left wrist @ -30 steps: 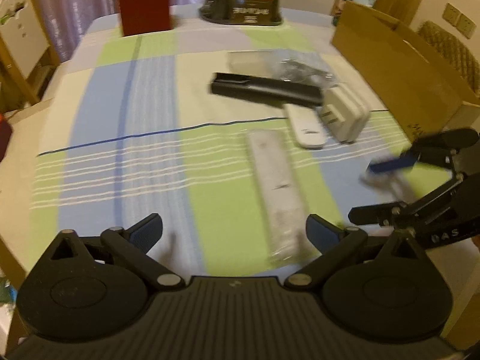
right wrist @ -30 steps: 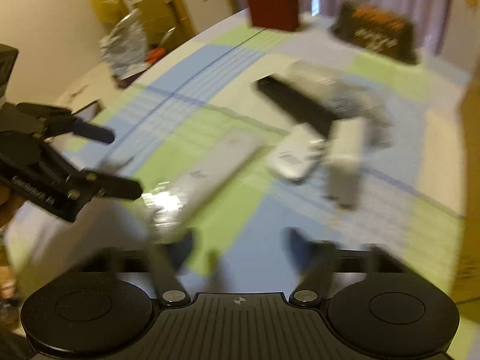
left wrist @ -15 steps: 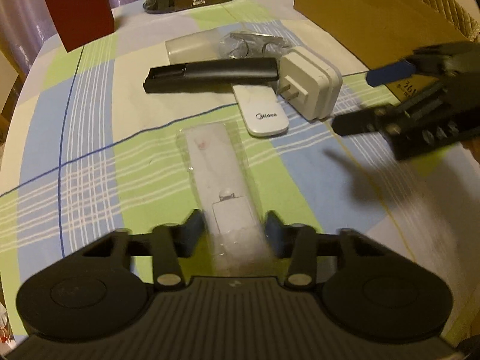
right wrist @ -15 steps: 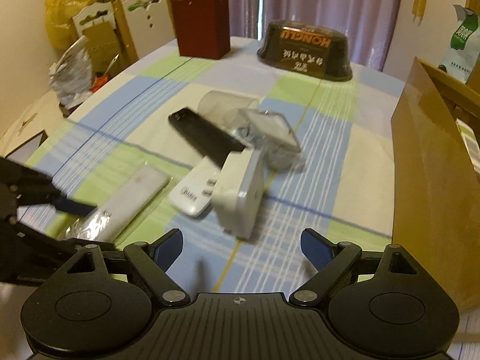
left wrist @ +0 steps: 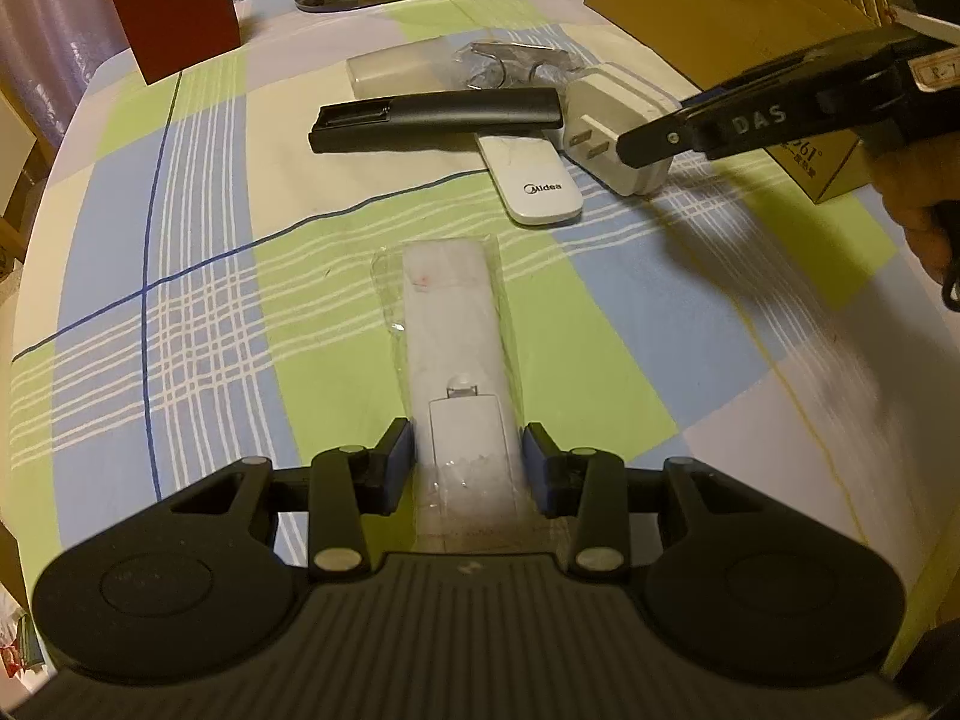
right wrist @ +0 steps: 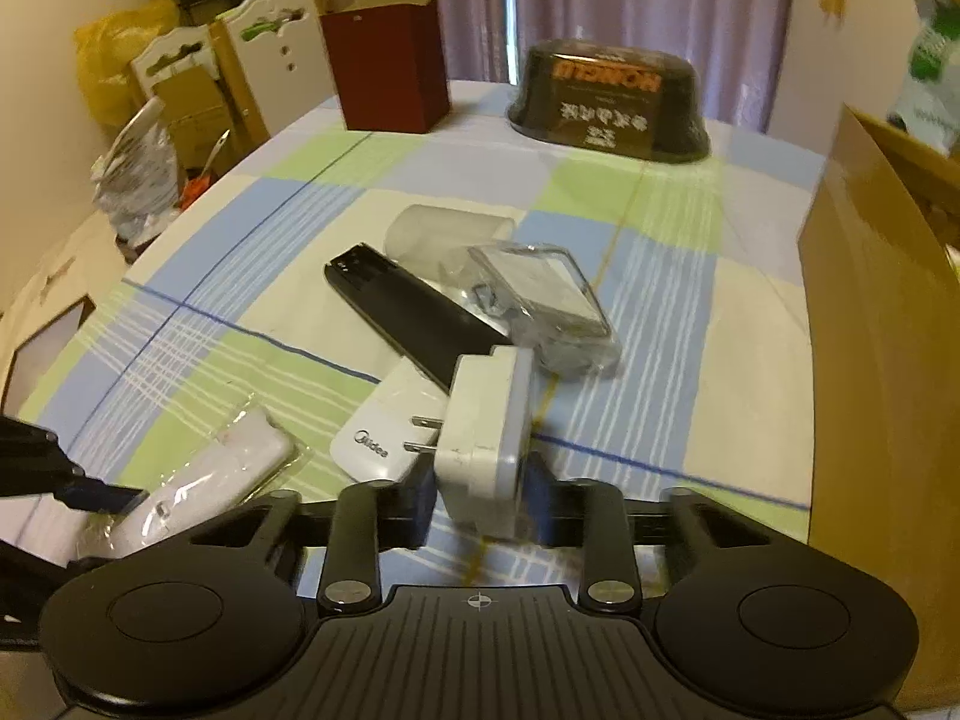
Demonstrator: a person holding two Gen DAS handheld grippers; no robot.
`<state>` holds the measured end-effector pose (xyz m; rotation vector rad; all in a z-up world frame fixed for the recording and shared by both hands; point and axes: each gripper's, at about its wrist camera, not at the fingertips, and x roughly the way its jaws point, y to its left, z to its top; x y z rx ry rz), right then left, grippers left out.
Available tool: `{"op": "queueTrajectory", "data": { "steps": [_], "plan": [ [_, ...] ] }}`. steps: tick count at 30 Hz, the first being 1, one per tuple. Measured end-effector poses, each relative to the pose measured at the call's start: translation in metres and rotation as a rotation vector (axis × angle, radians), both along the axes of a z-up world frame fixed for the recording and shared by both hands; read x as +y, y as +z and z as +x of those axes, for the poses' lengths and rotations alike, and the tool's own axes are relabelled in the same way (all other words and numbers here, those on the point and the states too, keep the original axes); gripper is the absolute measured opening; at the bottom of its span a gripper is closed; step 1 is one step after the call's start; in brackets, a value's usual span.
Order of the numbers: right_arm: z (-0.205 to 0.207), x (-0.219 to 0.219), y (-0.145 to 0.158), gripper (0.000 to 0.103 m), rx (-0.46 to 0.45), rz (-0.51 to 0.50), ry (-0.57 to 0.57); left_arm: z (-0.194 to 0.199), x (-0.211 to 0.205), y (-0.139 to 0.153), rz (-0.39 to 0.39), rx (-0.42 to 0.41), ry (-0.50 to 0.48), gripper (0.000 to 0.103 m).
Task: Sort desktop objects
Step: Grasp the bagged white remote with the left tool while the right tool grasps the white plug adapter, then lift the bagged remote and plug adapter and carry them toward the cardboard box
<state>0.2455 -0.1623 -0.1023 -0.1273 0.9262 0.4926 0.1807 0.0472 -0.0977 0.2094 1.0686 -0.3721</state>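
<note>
1. Left gripper [left wrist: 468, 459]: blue pads sit against both long sides of the white rectangular remote sealed in a clear plastic sleeve [left wrist: 454, 354], pinching its near end. The remote lies flat on the checked green-blue-cream tablecloth [left wrist: 198, 300], pointing straight ahead of the tool.
2. Right gripper [right wrist: 480, 495]: pressed onto the white boxy plug adapter with two metal prongs [right wrist: 483, 447], held between its fingers, prongs facing left.
3. Risk, left: the sleeve is slick and loose; the pads may grip film, not body, so the remote could slide out or droop, being held at one end only.
4. Risk, right: the adapter touches the white rounded Midea remote [right wrist: 375, 435], which lies under the long black remote [right wrist: 408, 315]. Lifting may drag or nudge both.
5. Brown cardboard box [right wrist: 882, 360] stands to the right of the right gripper; probably the drop point, not certain.
6. Versus half a second ago: left pads were closing and are now shut on the sleeve; the right gripper was spread short of the adapter and now clamps it.
</note>
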Motion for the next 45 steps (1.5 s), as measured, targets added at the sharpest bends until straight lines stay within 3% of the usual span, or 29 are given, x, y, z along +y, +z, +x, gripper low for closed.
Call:
{"op": "queueTrajectory", "data": {
  "steps": [2, 7, 10, 13, 16, 19, 22, 26, 28, 33, 35, 38, 42, 45],
  "plan": [
    [-0.001, -0.006, 0.003, 0.028, 0.045, 0.032, -0.011, 0.000, 0.001, 0.001, -0.007, 0.002, 0.005, 0.035],
    [-0.010, -0.033, 0.004, 0.028, 0.293, 0.281, -0.078, -0.003, 0.004, 0.001, -0.021, 0.006, 0.007, 0.035],
    [-0.018, -0.040, 0.002, 0.029, 0.267, 0.241, -0.114, -0.004, 0.005, 0.002, -0.021, 0.006, 0.003, 0.035],
    [-0.027, -0.047, 0.001, 0.054, 0.241, 0.200, -0.150, -0.005, 0.004, 0.002, -0.019, 0.004, -0.003, 0.035],
    [-0.036, -0.050, 0.002, 0.060, 0.203, 0.153, -0.171, -0.005, 0.002, 0.002, -0.014, -0.003, -0.002, 0.035],
    [-0.047, -0.046, 0.006, 0.093, 0.131, 0.091, -0.166, -0.006, 0.000, 0.003, -0.009, -0.010, -0.001, 0.035],
    [-0.052, -0.037, 0.004, 0.093, 0.090, 0.065, -0.142, -0.006, -0.001, 0.003, -0.004, -0.017, 0.000, 0.037],
    [-0.050, -0.016, -0.004, 0.093, 0.045, 0.006, -0.111, -0.007, -0.003, 0.004, 0.003, -0.027, 0.002, 0.054],
    [-0.047, -0.008, -0.010, 0.093, 0.032, -0.016, -0.103, -0.007, -0.004, 0.003, 0.007, -0.029, -0.002, 0.058],
    [-0.044, 0.001, -0.020, 0.093, 0.014, -0.055, -0.091, -0.005, -0.008, 0.001, 0.019, -0.031, -0.018, 0.056],
    [-0.045, 0.001, -0.022, 0.093, 0.011, -0.060, -0.091, -0.005, -0.009, 0.000, 0.023, -0.032, -0.025, 0.042],
    [-0.046, 0.002, -0.024, 0.093, -0.006, -0.078, -0.083, -0.004, -0.011, -0.001, 0.034, -0.031, -0.036, 0.036],
    [-0.048, 0.001, -0.022, 0.093, -0.014, -0.074, -0.085, -0.009, -0.009, 0.001, 0.058, -0.019, -0.034, 0.036],
    [-0.049, 0.001, -0.022, 0.093, -0.019, -0.072, -0.082, -0.016, -0.007, 0.000, 0.076, -0.030, -0.041, 0.042]
  ]
}}
